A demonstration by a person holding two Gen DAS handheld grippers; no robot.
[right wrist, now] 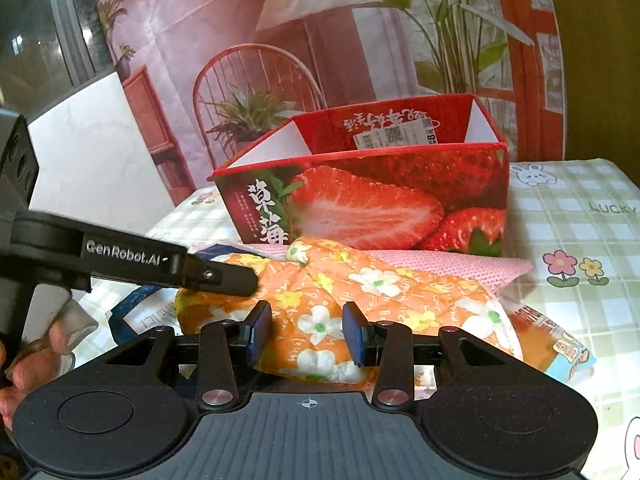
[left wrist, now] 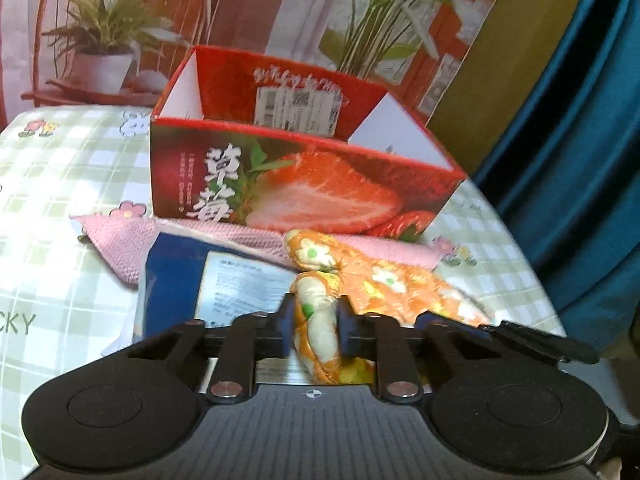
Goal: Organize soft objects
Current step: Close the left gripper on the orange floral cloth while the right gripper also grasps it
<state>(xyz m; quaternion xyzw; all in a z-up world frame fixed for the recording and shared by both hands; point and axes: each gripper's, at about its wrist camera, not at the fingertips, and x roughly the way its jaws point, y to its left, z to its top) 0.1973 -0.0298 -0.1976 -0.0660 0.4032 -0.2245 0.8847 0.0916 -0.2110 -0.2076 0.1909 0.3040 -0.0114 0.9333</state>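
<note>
On the left of the pile, a blue plastic packet with a white printed label [left wrist: 192,276] lies on the green-and-white checked tablecloth [left wrist: 60,184], overlapping a pink knitted cloth [left wrist: 116,236] spread in front of the box. Next along, the left gripper [left wrist: 315,322] has its blue pads [left wrist: 286,320] pinched tight on a bunched fold of the orange padded fabric piece with white flowers [left wrist: 392,284], which is draped over the other items just in front of the box. The right gripper [right wrist: 307,334] stands partly open, its pads on either side of the same fabric; I cannot tell whether they touch it, but it looks not yet clamped. Under the fabric's right edge peeks an orange printed packet [right wrist: 556,344]. Behind everything sits the red cardboard strawberry box with an open top [right wrist: 384,196]; what shows of its inside looks bare. To my eye the tidying has barely begun: nothing visibly sits in the box, and the fabric, cloth and packets all wait outside it.
</note>
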